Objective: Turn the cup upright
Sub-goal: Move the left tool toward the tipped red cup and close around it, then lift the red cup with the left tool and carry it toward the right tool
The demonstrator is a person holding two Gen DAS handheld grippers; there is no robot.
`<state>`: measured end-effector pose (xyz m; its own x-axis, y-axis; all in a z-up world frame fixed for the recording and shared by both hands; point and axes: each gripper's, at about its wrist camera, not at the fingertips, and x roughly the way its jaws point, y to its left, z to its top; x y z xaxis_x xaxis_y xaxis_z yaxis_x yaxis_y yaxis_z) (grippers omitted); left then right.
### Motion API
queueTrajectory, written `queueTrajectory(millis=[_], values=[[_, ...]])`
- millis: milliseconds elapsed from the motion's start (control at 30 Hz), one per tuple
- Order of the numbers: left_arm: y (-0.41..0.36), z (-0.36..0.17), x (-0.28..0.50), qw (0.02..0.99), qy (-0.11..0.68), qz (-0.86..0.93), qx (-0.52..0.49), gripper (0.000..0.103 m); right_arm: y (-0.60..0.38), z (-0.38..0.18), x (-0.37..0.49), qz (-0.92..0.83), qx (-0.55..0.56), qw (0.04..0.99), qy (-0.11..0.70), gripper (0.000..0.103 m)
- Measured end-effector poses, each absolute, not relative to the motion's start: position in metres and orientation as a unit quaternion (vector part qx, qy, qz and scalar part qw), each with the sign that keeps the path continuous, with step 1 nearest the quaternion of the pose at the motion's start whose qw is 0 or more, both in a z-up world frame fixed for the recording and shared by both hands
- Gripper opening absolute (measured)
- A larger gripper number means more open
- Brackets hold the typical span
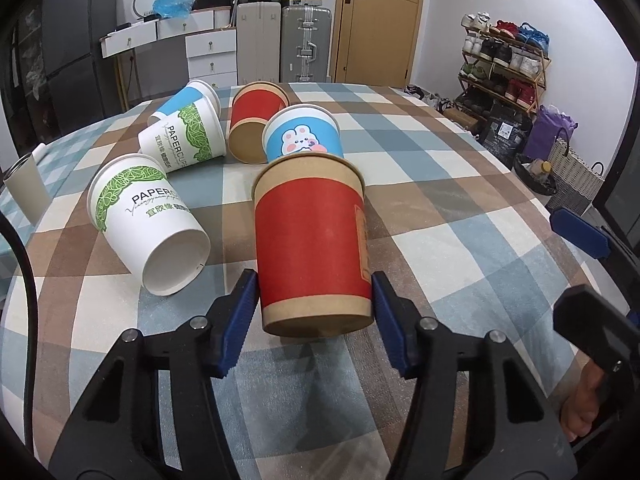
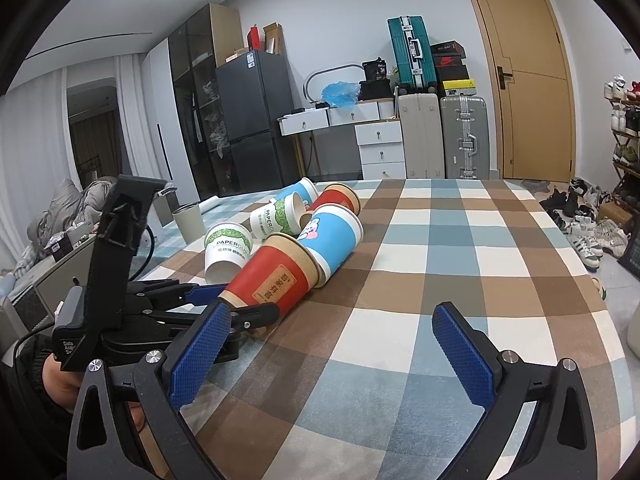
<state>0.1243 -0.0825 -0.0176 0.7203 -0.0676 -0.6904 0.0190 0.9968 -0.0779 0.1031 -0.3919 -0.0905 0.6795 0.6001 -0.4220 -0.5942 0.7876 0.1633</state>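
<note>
A red and brown paper cup [image 1: 312, 240] lies on its side on the checked tablecloth, base toward me. My left gripper [image 1: 314, 296] has its blue pads on both sides of the cup's base end and is shut on it. In the right wrist view the same cup [image 2: 276, 280] is tilted, base end slightly raised in the left gripper [image 2: 224, 300]. My right gripper [image 2: 332, 354] is open and empty above the cloth, to the right of the cup.
Other cups lie on their sides behind: two white green-leaf cups [image 1: 148, 220] [image 1: 184, 136], a blue bunny cup [image 1: 304, 134], a second red cup [image 1: 256, 120]. A grey tumbler [image 2: 190, 220] stands at the table's left edge. Suitcases, drawers and a shoe rack stand beyond.
</note>
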Motion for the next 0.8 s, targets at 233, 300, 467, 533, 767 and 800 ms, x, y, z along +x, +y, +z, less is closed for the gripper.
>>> queueTrajectory(millis=[233,300,467,533,767,800], values=[[-0.075,-0.012,0.102,0.934,0.354,-0.026,-0.043,0.054,-0.391,-0.091,0.103,0.330,0.005,0.915,0.230,0.103],[-0.072,-0.010,0.093,0.936,0.348,-0.026,-0.044,0.054,-0.390,-0.090,0.102,0.330,0.003,0.916,0.228,0.103],[-0.064,-0.004,0.074,0.940,0.336,-0.028,-0.053,0.054,-0.386,-0.090,0.097,0.339,0.005,0.913,0.228,0.103],[-0.062,-0.002,0.065,0.941,0.331,-0.029,-0.059,0.054,-0.383,-0.090,0.095,0.341,0.002,0.912,0.227,0.103],[-0.055,0.002,0.037,0.945,0.318,-0.032,-0.075,0.054,-0.373,-0.094,0.084,0.350,-0.012,0.909,0.226,0.103],[-0.053,0.002,0.034,0.945,0.317,-0.033,-0.079,0.054,-0.372,-0.094,0.082,0.351,-0.015,0.909,0.225,0.103]])
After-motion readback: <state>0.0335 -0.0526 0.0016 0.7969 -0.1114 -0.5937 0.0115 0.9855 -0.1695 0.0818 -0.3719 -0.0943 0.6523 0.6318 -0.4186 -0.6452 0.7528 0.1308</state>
